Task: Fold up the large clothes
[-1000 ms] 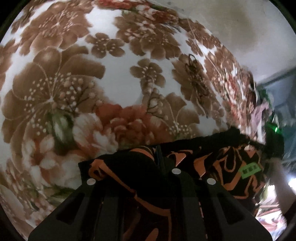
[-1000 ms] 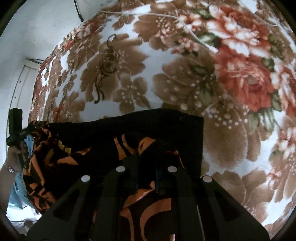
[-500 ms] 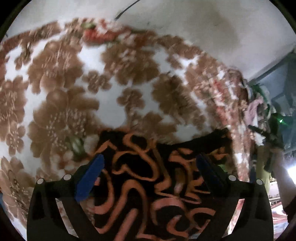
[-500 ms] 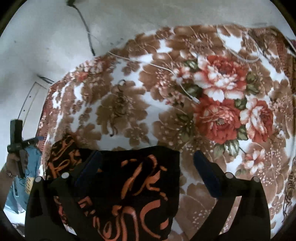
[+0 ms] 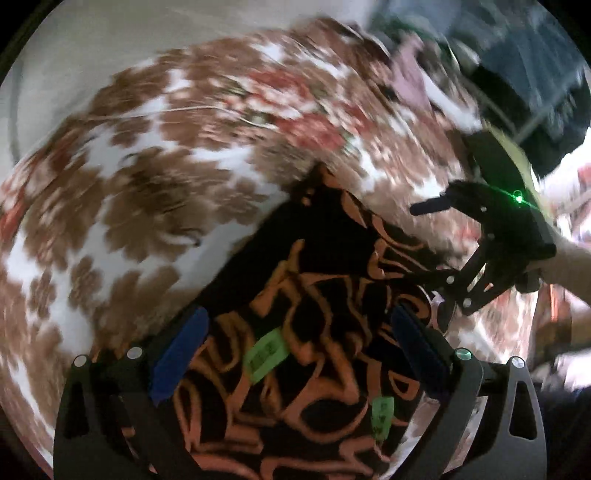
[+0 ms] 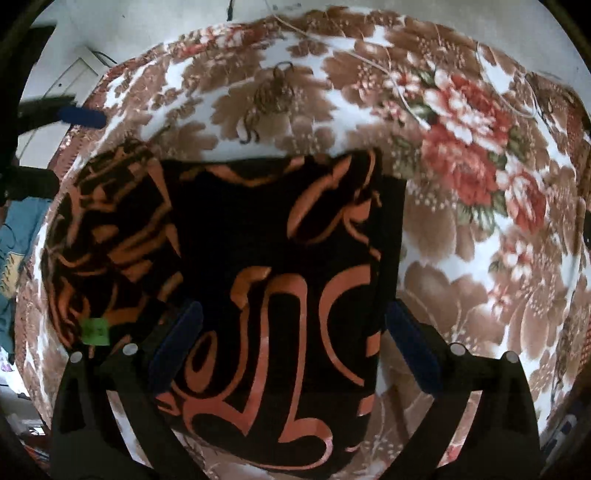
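The black garment with orange swirls (image 6: 280, 280) lies folded on a bed under a flowered blanket (image 6: 461, 258), brown, red and white. In the right wrist view it forms a rough rectangle with a straight far edge and a straight right edge, while its left part bunches into looser folds near the blanket's left side. A small green tag (image 6: 95, 331) sits on that left part.

The right tool (image 6: 291, 343) hangs above the near half of the garment, pointing steeply down, its blue-padded fingers (image 6: 177, 343) spread wide with fabric showing between them but nothing pressed by the pads. Its jaws have just been opening; the cloth lies flat below, apart from the pads.

The left tool (image 5: 295, 350) is likewise spread wide above the garment (image 5: 314, 295), its blue pads (image 5: 179, 354) clear of the cloth; its jaws too have just been opening. This view is blurred by motion. Two green tags show here, one (image 5: 266, 354) between the fingers and another (image 5: 382, 411) nearer the right finger. At the right of the same view the other tool's black frame with a green light appears (image 5: 491, 240), held by a hand (image 5: 565, 258) above the garment's right edge.

A pale wall (image 6: 147, 14) stands beyond the far side of the bed, and a thin cord (image 6: 399, 92) trails across the blanket there.
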